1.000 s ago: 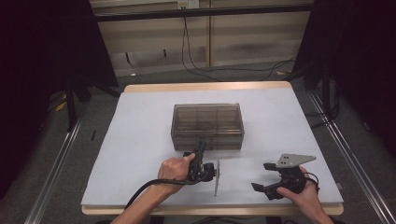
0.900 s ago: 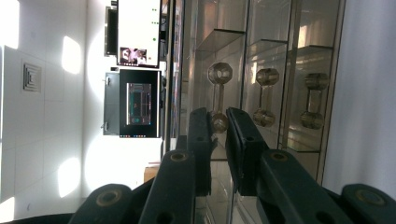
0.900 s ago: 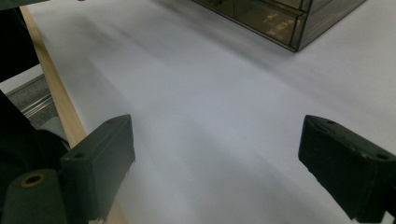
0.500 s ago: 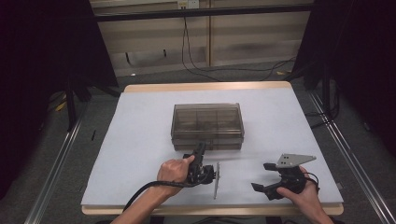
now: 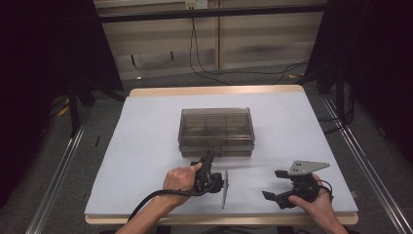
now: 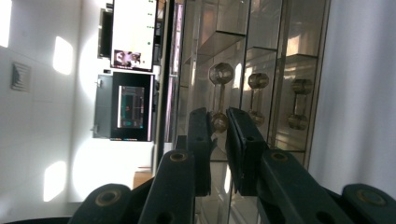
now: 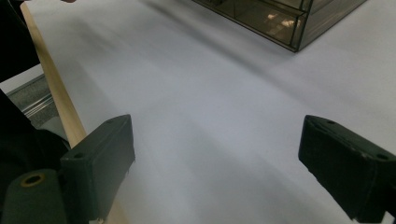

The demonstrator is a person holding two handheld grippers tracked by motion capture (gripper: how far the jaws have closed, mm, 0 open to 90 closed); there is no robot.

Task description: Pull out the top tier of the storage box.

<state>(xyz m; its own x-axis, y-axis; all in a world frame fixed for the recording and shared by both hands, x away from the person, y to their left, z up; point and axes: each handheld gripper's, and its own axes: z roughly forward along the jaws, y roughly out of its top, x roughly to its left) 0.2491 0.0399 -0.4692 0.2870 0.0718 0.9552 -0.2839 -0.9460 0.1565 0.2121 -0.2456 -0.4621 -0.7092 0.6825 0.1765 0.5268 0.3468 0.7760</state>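
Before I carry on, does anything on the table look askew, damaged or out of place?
Nothing stands out. The smoky transparent plastic drawer box sits square on the white table cover, drawers shut. The left claw is nearly closed around a small brass dumbbell-shaped drawer handle. The right claw is open over bare cover.

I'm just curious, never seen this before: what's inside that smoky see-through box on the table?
Through the box front, dividers form compartments, and three brass-coloured handles show on the front by the left gripper. Any contents are hidden by the tint.
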